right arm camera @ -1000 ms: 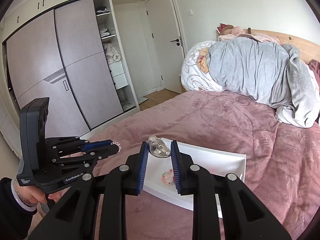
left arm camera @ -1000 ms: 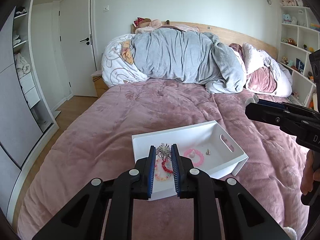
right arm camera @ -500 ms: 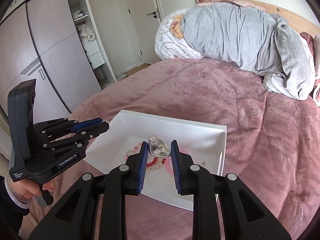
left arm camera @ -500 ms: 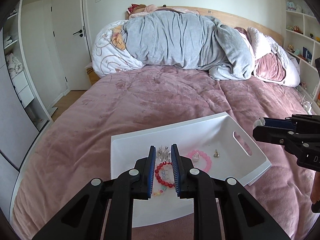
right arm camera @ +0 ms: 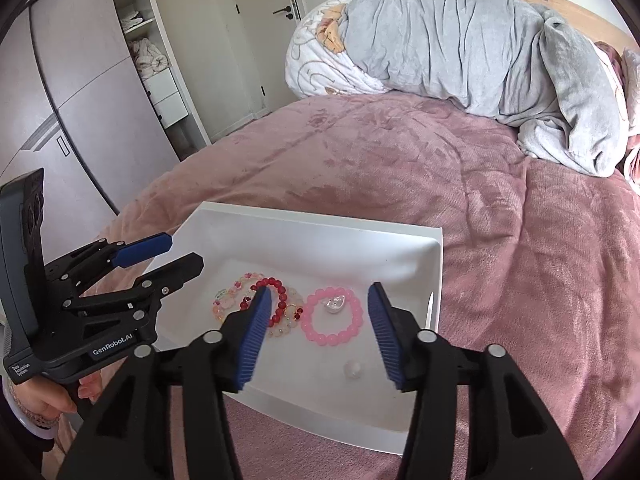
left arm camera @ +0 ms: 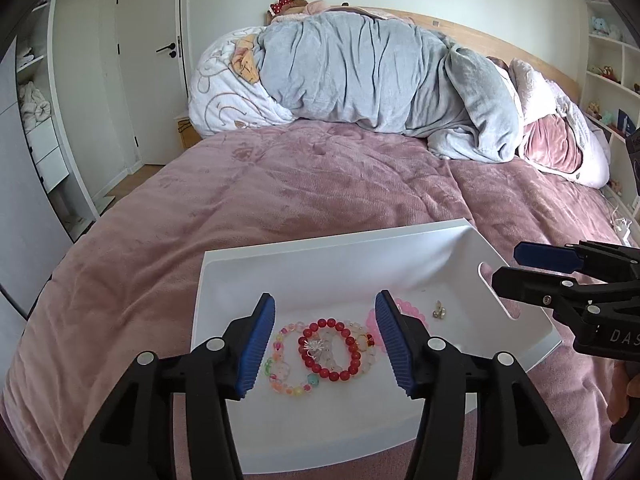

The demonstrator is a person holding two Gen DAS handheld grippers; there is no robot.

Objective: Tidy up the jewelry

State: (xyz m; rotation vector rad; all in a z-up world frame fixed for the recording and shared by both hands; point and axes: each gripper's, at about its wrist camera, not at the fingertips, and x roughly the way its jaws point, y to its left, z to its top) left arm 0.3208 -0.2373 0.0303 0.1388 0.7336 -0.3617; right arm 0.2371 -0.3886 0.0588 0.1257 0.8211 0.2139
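A white tray (left arm camera: 320, 264) lies on the pink bedspread and also shows in the right wrist view (right arm camera: 304, 236). In it lie a red bead bracelet (left arm camera: 330, 350), a pastel bead bracelet (left arm camera: 286, 364), a pink bead bracelet (right arm camera: 333, 321) and a small earring (left arm camera: 439, 312). A spiky silver piece (left arm camera: 314, 347) lies inside the red bracelet. A clear heart-shaped piece (right arm camera: 335, 304) lies inside the pink bracelet. My left gripper (left arm camera: 325, 338) is open and empty above the red bracelet. My right gripper (right arm camera: 316, 330) is open and empty above the pink bracelet.
A small pale bead (right arm camera: 353, 369) lies near the tray's front wall. A heap of grey and white bedding (left arm camera: 360, 80) fills the head of the bed. A wardrobe (right arm camera: 80, 92) and a door stand to the left, and shelves (left arm camera: 612, 80) to the right.
Both grippers moved down over the tray and opened. The left let go of the spiky silver piece and the right let go of the clear heart piece; both now lie in the tray.
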